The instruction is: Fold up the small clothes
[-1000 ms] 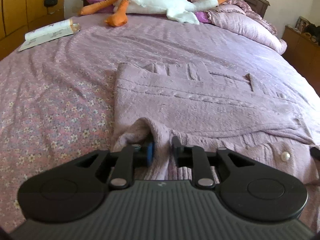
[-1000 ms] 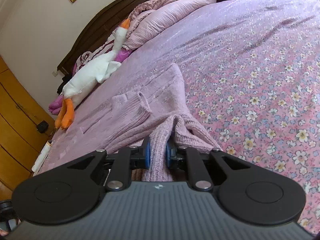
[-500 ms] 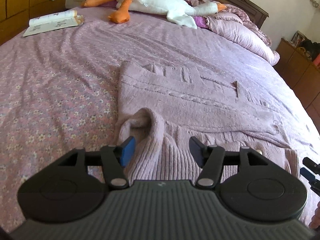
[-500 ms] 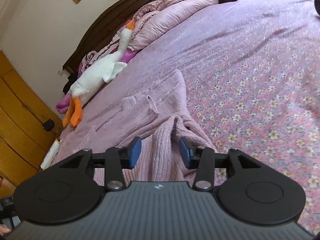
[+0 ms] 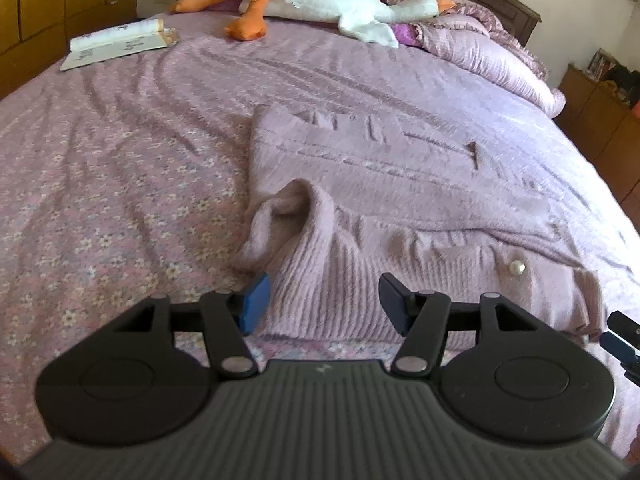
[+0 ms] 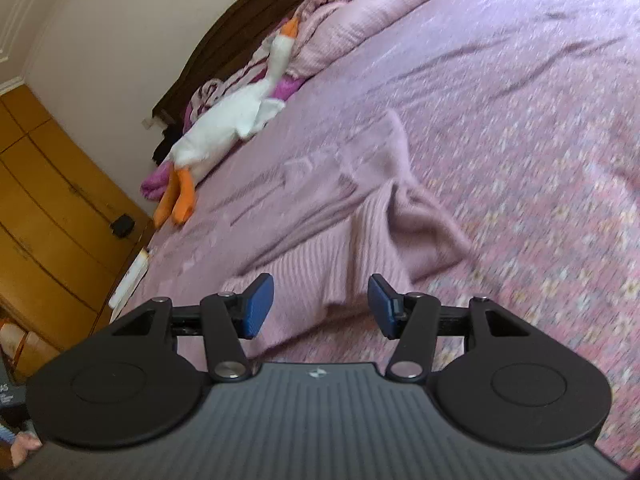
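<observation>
The pink cardigan (image 5: 384, 184) is lying folded across the bed (image 5: 120, 168), its ribbed hem nearest us with both corners rumpled. We are no longer pinching those corners: the left gripper (image 5: 323, 303) and right gripper (image 6: 320, 306) are both standing apart and empty, pulling back. We are reading this fold as placed; the next one needs regripping.
</observation>
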